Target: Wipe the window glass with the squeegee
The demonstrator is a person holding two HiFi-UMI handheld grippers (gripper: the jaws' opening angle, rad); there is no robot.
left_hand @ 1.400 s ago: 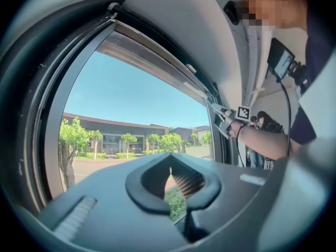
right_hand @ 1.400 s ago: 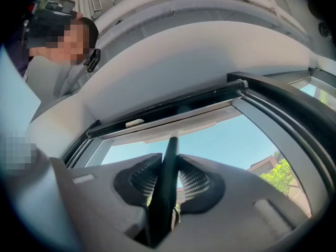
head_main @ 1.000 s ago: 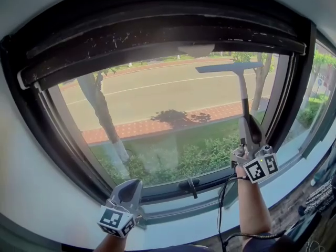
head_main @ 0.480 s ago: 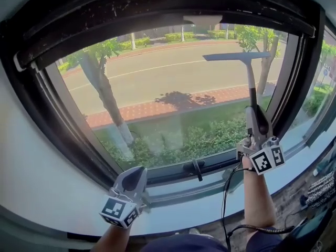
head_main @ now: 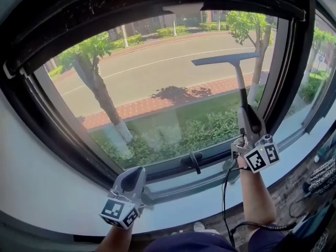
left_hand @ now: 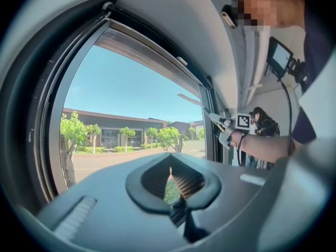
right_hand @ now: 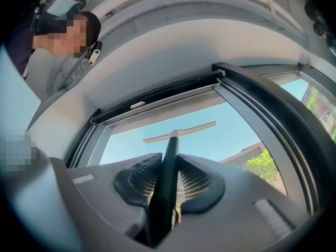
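The squeegee [head_main: 227,60] has a light blade lying flat against the window glass [head_main: 152,83], on its right side below the top frame. Its dark handle runs down into my right gripper [head_main: 249,126], which is shut on it. In the right gripper view the handle [right_hand: 167,177] stands between the ribbed pads and the blade [right_hand: 181,132] crosses the pane above. My left gripper [head_main: 132,181] rests low by the sill at the left, shut and holding nothing. In the left gripper view its jaws [left_hand: 170,185] are closed, and the squeegee [left_hand: 192,101] shows far off.
A black window handle [head_main: 191,161] sits on the lower frame between the two grippers. The dark window frame [head_main: 287,77] borders the pane at the right. A white sill [head_main: 173,203] runs below. A cable [head_main: 224,193] hangs from the right gripper.
The squeegee blade has come down the glass, away from the top frame, with the right gripper still gripping it. The left gripper has stayed by the sill.
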